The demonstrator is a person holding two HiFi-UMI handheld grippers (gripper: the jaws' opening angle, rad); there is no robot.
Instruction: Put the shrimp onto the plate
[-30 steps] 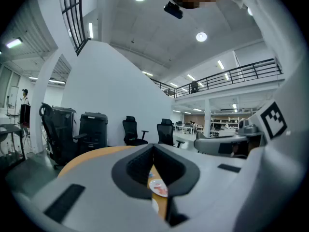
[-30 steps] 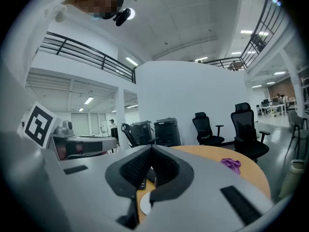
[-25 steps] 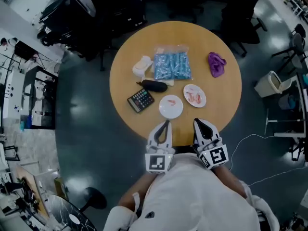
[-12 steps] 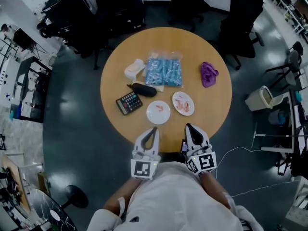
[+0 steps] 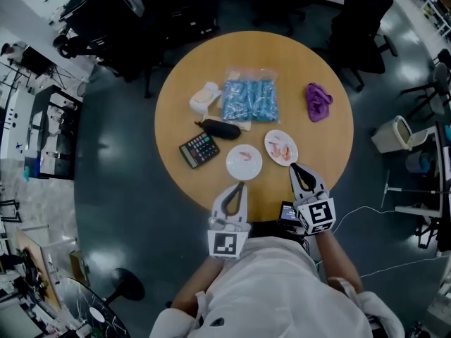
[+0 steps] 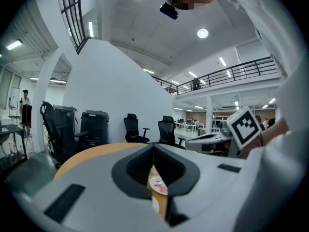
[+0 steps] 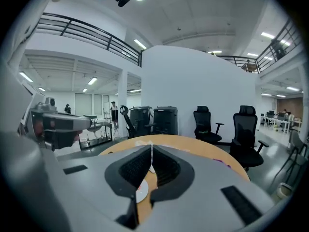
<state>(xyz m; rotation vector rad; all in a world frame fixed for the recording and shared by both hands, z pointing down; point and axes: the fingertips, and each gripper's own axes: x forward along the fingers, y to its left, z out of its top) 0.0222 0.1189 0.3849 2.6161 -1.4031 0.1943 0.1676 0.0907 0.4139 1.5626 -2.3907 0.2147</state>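
My left gripper hangs at the near edge of the round wooden desk, jaws pressed together on nothing, just short of the left white round plate, which carries a lone pink shrimp. Just beside it, the right white round plate holds a cluster of pink shrimp. My right gripper, likewise closed and empty, is nearest that cluster, so I judge I should spread its jaws first, lower over one shrimp and pinch gently
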